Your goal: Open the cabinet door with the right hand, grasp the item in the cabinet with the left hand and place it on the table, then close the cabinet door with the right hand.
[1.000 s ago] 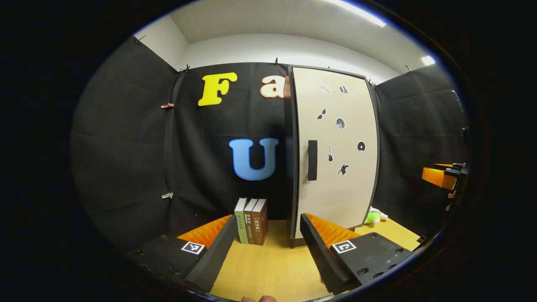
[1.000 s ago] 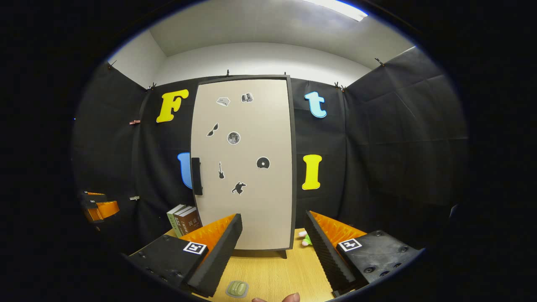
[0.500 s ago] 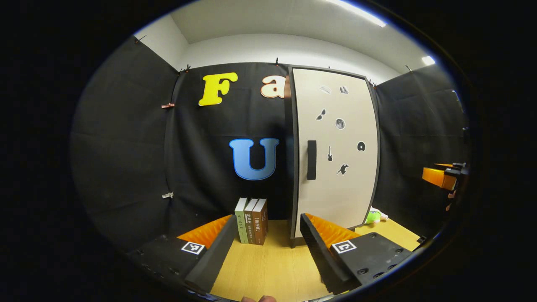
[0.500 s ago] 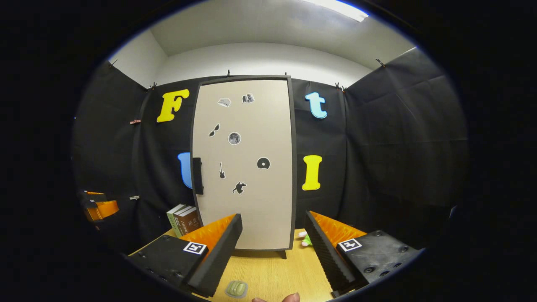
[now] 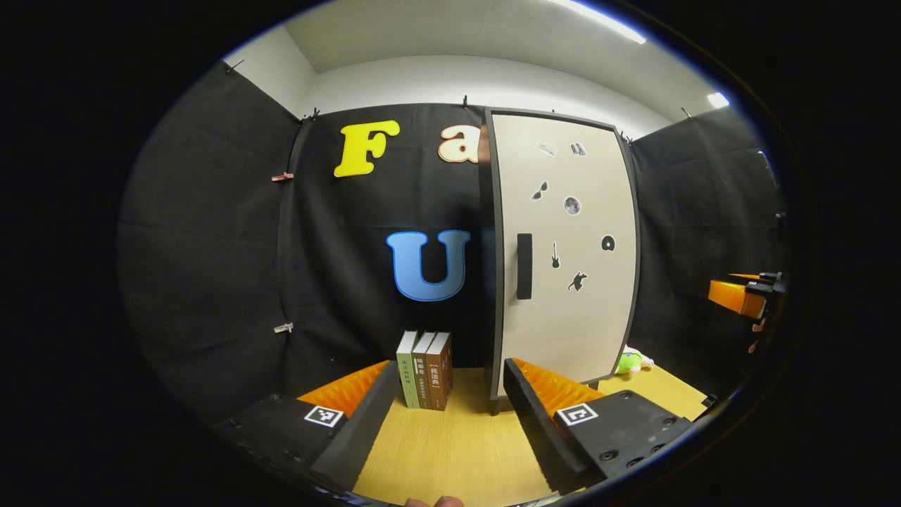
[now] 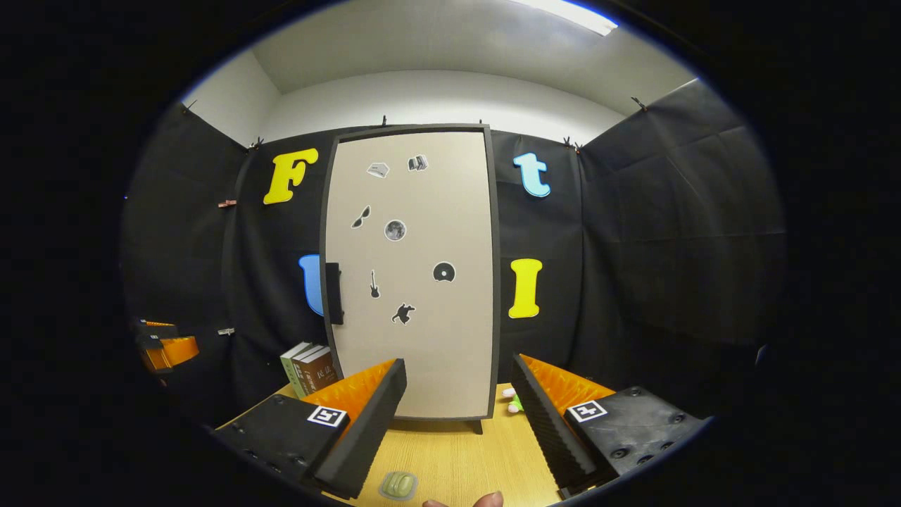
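Beige cabinet door [image 6: 412, 274] closed; opening step pending. Right gripper [image 6: 457, 394] and left gripper [image 5: 447, 398] spread, empty. Next: right reaches handle [image 6: 334, 293].

Looks like a staged recording booth inside an office-type room, not a real home. Black cloth walls [image 6: 662, 232] clipped up all round w/ small clamps, plain white wall and ceiling w/ strip lights [image 6: 563, 14] above the cloth. Light wood-grain tabletop [image 6: 457, 458] carries household props: tall beige cabinet w/ dark frame and black sticker shapes on its door [image 6: 415, 282], three upright hardback books [image 5: 426, 370], a small green plush toy [image 5: 628, 362] at the back.
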{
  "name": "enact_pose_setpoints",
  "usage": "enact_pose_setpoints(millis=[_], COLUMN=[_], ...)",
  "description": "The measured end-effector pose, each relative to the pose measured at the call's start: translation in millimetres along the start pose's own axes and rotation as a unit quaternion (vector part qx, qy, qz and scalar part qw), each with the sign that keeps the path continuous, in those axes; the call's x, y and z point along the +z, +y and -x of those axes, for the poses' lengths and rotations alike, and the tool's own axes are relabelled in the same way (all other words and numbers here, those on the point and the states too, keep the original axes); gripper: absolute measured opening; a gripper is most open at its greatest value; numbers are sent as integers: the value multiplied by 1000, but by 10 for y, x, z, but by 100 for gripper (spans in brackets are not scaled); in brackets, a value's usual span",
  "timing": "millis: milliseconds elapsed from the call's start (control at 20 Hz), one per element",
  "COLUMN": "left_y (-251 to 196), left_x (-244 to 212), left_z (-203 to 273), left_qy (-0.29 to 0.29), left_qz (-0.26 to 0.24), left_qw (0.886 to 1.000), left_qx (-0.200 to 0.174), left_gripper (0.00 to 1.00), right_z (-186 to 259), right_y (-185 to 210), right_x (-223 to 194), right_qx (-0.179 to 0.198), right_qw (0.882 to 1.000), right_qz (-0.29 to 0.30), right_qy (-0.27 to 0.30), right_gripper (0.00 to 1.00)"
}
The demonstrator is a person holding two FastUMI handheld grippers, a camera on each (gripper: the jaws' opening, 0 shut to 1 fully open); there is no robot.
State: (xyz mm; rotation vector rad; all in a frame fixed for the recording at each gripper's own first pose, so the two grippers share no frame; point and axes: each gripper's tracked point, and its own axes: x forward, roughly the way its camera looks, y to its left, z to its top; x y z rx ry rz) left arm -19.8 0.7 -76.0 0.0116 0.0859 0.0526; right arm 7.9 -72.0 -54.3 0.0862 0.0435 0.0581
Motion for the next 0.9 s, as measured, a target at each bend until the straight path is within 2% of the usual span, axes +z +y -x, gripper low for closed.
enact_pose_setpoints(millis=[900], left_y=[-74], left_x=[16], left_z=[-52], left_qy=[0], left_qz=[-6], left_qw=[1000], left_qx=[-4], left_gripper=[94], right_z=[-60], right_y=[-23], right_x=[-17], right_qx=[2], right_qw=[1000], right_qz=[-2], right_qy=[1], right_gripper=[98])
